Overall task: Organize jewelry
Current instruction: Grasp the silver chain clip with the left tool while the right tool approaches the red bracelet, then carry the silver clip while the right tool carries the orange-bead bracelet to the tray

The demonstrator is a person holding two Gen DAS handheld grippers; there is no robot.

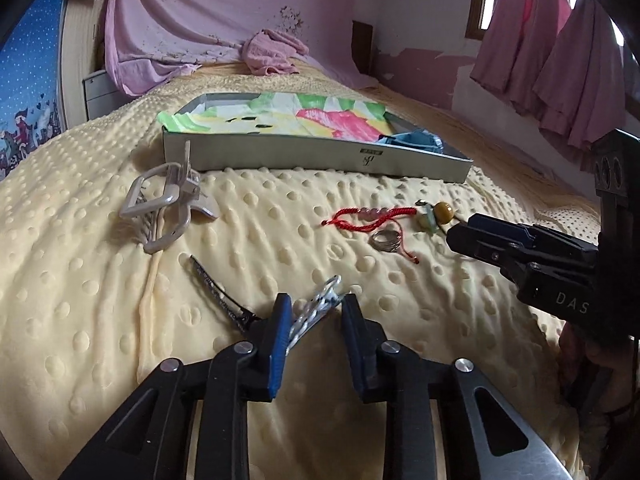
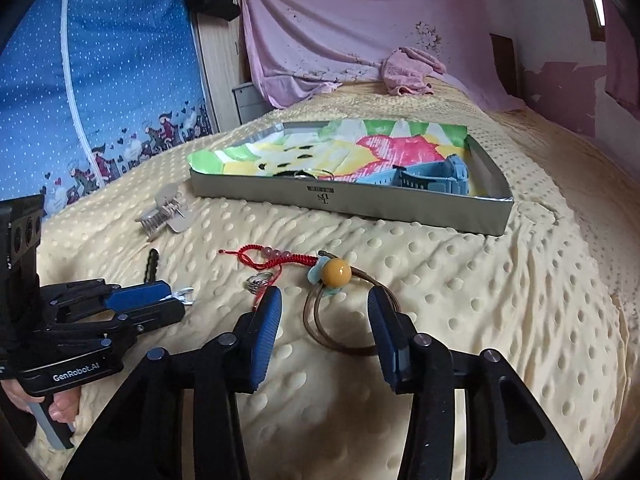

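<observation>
Silver hair clip (image 1: 316,312) between open left gripper (image 1: 316,320) fingers.

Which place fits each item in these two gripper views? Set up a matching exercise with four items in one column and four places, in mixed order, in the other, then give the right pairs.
Items:
1. silver clip
2. blue watch
3. ring
4. claw clip

Places:
A. inside the box
B. on the blanket by the red bracelet
C. between the left gripper fingers
D. on the blanket near the box's left corner

Pairs: 1-C, 2-A, 3-B, 4-D
</observation>
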